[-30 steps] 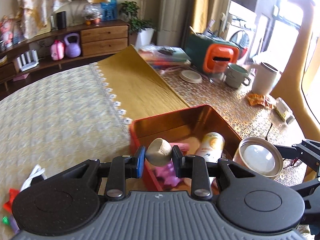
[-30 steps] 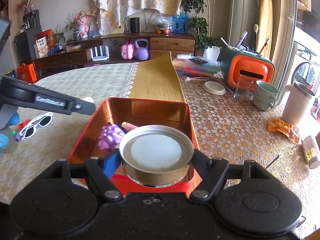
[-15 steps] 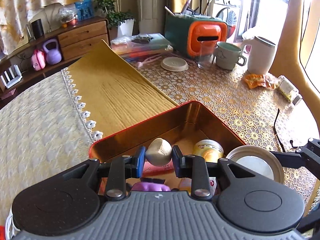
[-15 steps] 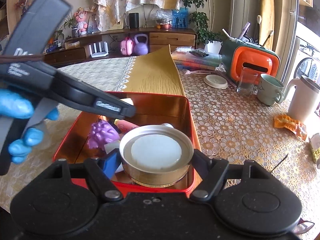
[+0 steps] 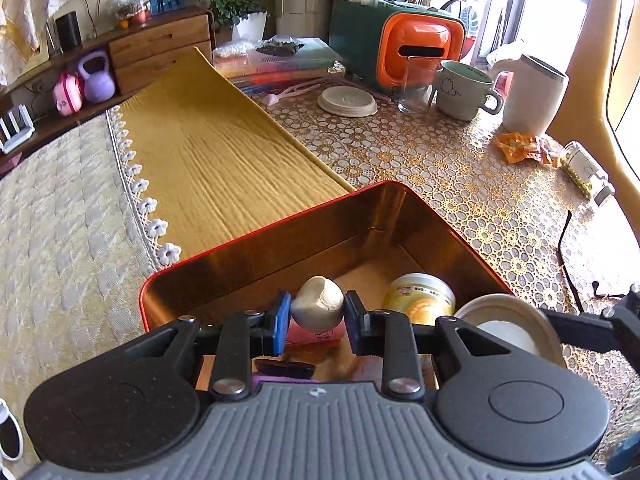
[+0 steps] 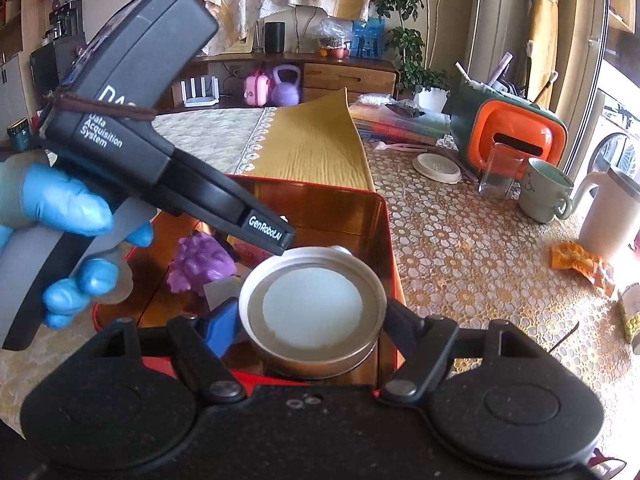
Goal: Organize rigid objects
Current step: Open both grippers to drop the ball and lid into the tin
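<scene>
My left gripper [image 5: 317, 320] is shut on a beige stone [image 5: 318, 309] and holds it over the red tin box [image 5: 256, 236]. My right gripper [image 6: 312, 320] is shut on a round metal tin with a white lid [image 6: 312, 308] and holds it over the box's [image 6: 390, 240] near right corner. The round tin also shows in the left wrist view [image 5: 508, 322]. Inside the box lie a yellow can [image 5: 420, 296], a pink item [image 5: 310, 334] and a purple knobbly toy [image 6: 200, 266]. The left gripper body [image 6: 160, 152] crosses the right wrist view.
A yellow runner [image 5: 216, 160] lies beyond the box. At the back right stand an orange and green holder [image 5: 400, 48], a glass [image 5: 414, 88], a mug [image 5: 464, 92], a white jug [image 5: 532, 96] and a white dish [image 5: 347, 101]. An orange wrapper [image 5: 524, 148] and small jar [image 5: 584, 168] lie right.
My left gripper has moved right and forward with the stone, from beside the box to over its inside. My right gripper has lowered the round tin slightly over the box corner.
</scene>
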A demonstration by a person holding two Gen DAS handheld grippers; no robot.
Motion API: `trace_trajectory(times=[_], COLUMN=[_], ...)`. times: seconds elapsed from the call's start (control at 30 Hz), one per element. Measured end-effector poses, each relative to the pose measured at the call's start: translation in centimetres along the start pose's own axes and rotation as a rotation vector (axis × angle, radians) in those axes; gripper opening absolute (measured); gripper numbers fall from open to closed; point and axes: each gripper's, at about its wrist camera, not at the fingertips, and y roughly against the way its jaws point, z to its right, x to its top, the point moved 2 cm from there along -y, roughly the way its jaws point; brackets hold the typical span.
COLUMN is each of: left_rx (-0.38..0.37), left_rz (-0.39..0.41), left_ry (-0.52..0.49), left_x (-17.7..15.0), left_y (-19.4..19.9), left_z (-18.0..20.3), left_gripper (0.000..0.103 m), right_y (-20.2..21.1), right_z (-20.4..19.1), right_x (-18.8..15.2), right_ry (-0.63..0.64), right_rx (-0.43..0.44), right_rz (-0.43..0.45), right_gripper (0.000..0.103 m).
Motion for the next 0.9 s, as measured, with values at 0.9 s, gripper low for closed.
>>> trace_trajectory(times=[0.9], left_rx=[-0.007], left_rz=[0.01], left_ry=[0.057], left_x=[-0.7], left_y=[2.8], left_z=[-0.1], left_gripper=[0.029], right_y=[2.4], right_z=[0.0], right_x=[0.1], right_ry=[-0.024], right_rx=[-0.018], right_rz=[0.035], right_gripper=[0.082])
